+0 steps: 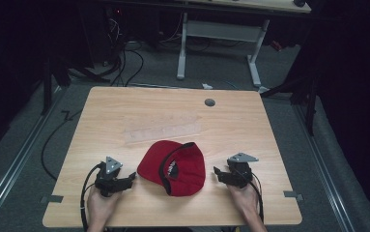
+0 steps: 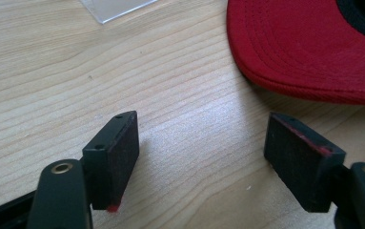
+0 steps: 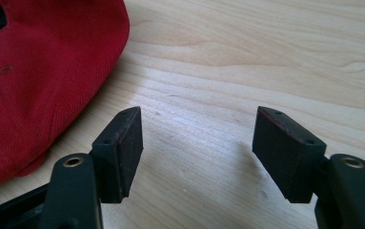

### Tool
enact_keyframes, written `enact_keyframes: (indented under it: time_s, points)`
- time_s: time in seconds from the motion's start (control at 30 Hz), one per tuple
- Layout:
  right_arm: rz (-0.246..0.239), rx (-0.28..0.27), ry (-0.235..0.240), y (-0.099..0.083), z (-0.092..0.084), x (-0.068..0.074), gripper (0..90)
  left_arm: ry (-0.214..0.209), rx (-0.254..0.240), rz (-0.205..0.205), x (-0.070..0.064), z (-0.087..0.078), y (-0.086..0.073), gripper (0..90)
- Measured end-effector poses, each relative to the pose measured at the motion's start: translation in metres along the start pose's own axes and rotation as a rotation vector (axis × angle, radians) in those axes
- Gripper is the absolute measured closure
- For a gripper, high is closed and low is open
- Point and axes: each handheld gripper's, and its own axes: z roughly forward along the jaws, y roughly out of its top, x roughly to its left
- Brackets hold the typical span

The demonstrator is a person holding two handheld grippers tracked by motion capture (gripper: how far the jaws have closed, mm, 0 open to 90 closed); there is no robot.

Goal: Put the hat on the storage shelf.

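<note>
A red cap (image 1: pixel 175 166) lies upside down near the front middle of the wooden table (image 1: pixel 124 104), its black inner band facing up and its brim pointing toward the left gripper (image 1: pixel 124 181). That gripper rests low on the table just beside the cap's left edge, with its fingers (image 2: pixel 116 152) spread wide and nothing between them; in the left gripper view the stitched red brim (image 2: pixel 309 52) lies just ahead and to the right of the gap, close but not touching. The right gripper (image 1: pixel 221 175) sits on the other side, near the crown, its fingers (image 3: pixel 123 148) equally wide and empty, with the red cloth at the upper left of its view. The two grippers flank the cap, which looks like a stance for taking it from both sides at once, soft cloth being easier to lift or reshape with two holds. A clear plastic strip (image 1: pixel 163 130) lies flat behind the cap, apart from it.
</note>
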Motion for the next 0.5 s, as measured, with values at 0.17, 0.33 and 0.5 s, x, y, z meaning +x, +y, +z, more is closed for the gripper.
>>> enact_keyframes:
  time_s: [0.17, 0.33, 0.5]
  points:
    - [0.015, -0.024, 0.039, 0.003, -0.01, -0.001, 35.3, 0.0, 0.0, 0.0, 0.0, 0.0, 0.0, 27.9]
    - [0.028, -0.078, 0.105, 0.012, -0.019, 0.002, 35.1, 0.0, 0.001, 0.0, 0.0, 0.0, 0.0, 27.7]
    - [0.004, -0.089, 0.143, 0.023, -0.02, 0.011, 34.6, 0.0, 0.002, 0.0, 0.0, 0.0, 0.0, 27.5]
